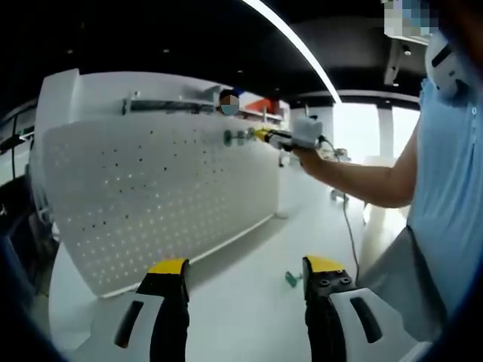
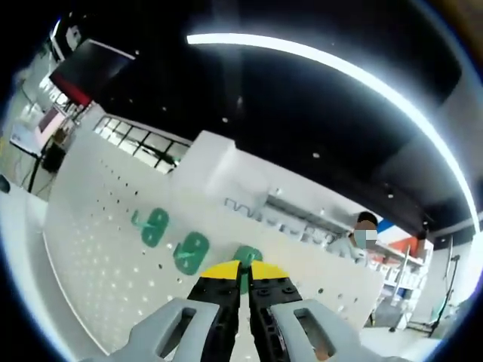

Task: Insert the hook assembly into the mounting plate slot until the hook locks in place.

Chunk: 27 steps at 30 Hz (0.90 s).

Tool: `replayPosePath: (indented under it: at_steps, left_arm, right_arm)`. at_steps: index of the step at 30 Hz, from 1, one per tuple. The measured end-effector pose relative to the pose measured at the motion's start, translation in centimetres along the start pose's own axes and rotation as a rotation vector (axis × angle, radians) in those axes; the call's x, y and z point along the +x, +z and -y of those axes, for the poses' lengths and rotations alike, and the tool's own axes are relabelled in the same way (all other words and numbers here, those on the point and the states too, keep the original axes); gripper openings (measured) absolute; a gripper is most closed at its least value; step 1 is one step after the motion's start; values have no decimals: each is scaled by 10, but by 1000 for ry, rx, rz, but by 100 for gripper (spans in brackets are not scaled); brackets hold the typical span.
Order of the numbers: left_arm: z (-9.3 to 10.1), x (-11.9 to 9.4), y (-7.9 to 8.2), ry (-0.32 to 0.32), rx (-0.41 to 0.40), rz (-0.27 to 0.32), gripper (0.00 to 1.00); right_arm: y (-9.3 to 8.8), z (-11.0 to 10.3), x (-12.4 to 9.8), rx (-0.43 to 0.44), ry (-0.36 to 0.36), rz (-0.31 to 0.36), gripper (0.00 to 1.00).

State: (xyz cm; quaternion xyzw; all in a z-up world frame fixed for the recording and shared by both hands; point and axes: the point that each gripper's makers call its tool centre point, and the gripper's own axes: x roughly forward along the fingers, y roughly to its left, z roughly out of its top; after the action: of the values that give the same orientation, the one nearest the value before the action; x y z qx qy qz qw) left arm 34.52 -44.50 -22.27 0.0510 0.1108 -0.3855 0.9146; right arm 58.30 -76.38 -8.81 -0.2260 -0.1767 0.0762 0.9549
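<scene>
right tool (image 2: 241, 273) seemingly pinching green hook (image 2: 246, 259) at pegboard (image 2: 90, 249) | left tool (image 1: 245, 273) open

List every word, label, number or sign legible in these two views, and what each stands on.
None can be read.
Pegboard: bare holes, no print.
Green hooks on it: unmarked.
Green hook on the table: too small to tell.
Left gripper and right gripper: yellow tips, no lettering.
Red panel and shelf goods behind: too blurred to read.

Lab: pegboard (image 1: 158, 196), shelving (image 2: 302, 219).
</scene>
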Motion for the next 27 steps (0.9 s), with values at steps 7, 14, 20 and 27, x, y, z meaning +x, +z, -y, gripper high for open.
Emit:
replayPosePath:
  at_steps: [7, 14, 20, 27]
  left_arm:
    - [-1, -1, 0, 2, 0, -1, 62]
    - [1, 0, 0, -1, 1, -3, 62]
    - [2, 0, -1, -4, 1, -7, 62]
    - [1, 0, 0, -2, 1, -8, 62]
  right_arm:
    - [5, -1, -5, 12, -21, 16, 0]
    - [2, 0, -6, 42, -34, 18, 0]
    - [1, -2, -6, 35, -32, 28, 0]
    - [1, 0, -4, 45, -38, 45, 0]
